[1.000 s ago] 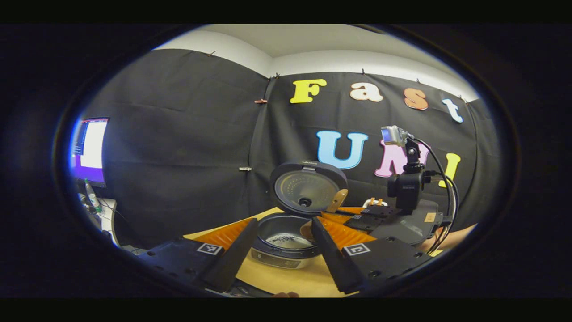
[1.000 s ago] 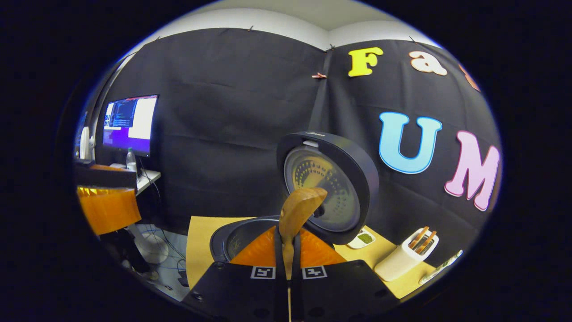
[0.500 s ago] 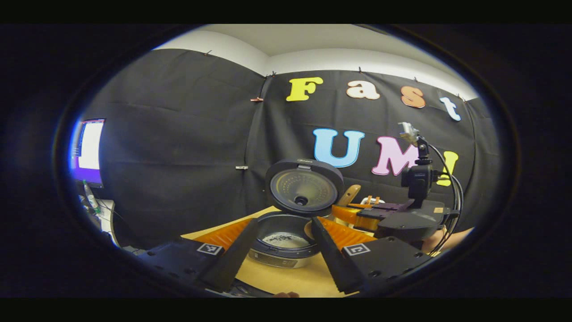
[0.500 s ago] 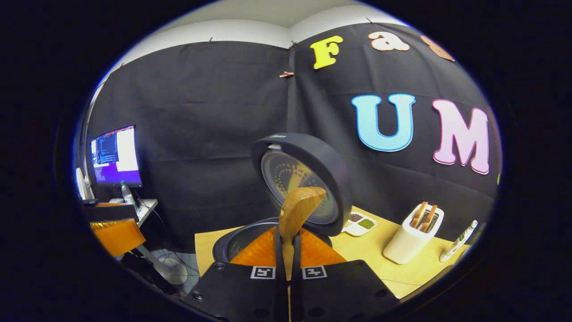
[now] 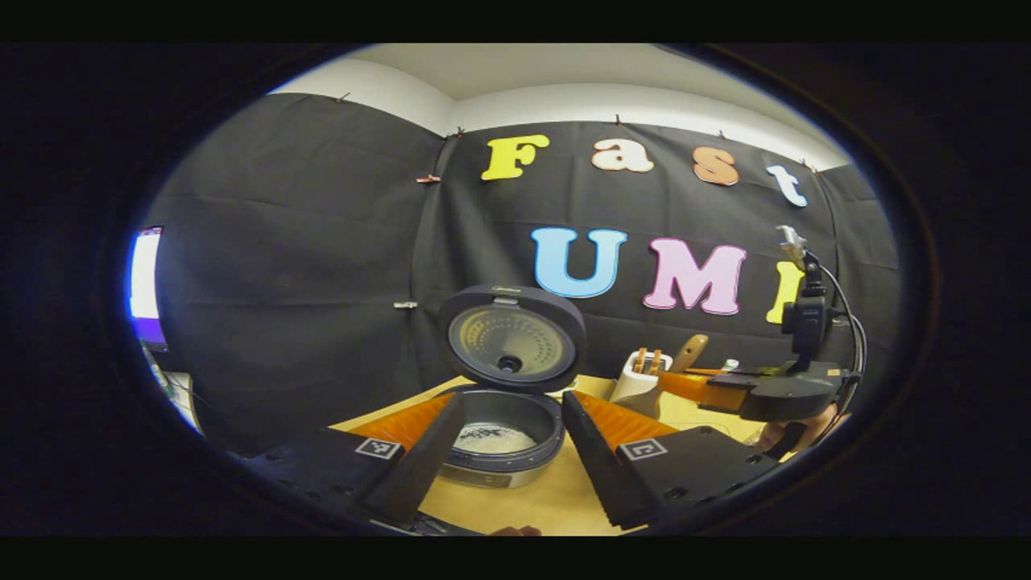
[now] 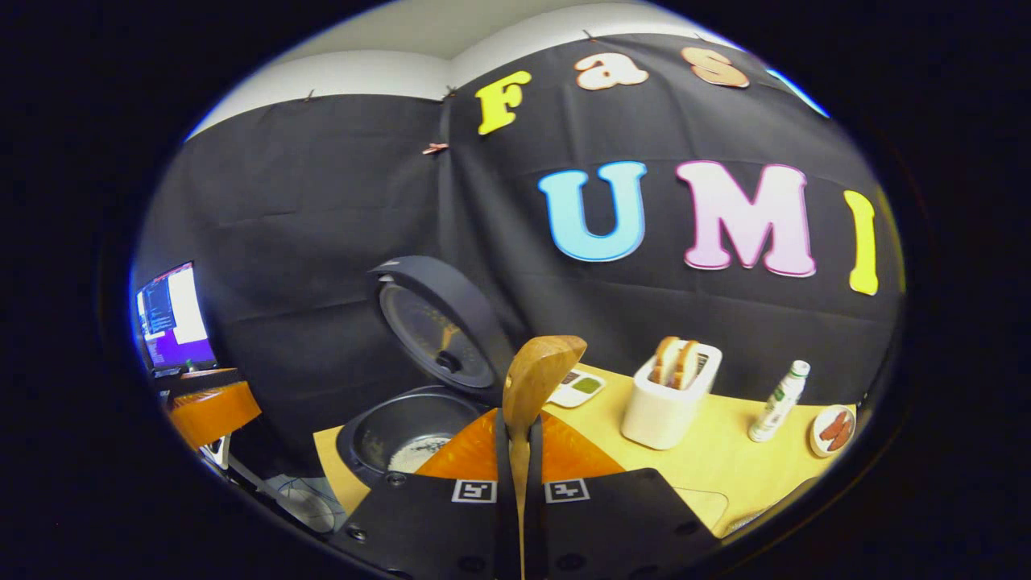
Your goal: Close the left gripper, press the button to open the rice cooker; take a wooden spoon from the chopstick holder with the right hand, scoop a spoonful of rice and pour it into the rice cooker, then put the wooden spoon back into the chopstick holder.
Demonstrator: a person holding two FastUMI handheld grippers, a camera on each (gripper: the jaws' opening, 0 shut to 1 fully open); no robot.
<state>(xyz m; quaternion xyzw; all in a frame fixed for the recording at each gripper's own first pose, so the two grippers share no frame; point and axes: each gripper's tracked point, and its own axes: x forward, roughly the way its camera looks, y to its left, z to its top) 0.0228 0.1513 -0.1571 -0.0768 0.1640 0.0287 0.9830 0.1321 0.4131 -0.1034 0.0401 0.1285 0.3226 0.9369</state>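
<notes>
Right tool (image 6: 516,451) clamped on wooden spoon (image 6: 533,379), bowl up. Chopstick holder (image 6: 668,396) at 2 o'clock. Left tool (image 5: 509,451) spread wide, empty, framing open rice cooker (image 5: 503,419).

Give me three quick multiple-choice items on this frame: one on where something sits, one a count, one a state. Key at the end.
1. Where does the chopstick holder stand relative to the rice cooker, in the right gripper view?
A. To its right on the table
B. Inside its pot
C. On top of its lid

2. How many wooden utensils stand in the chopstick holder?
A. None
B. Two
C. Five

3. What state are the right tongs in?
A. Wide open and holding nothing
B. Shut on the wooden spoon
C. Shut on the bottle

Key: 1 A, the white holder stands on the tan table to the right of the open cooker. 2 B, two wooden tops poke out of it. 3 B, both fingers press on the spoon's handle, the bowl standing up above them.
</notes>
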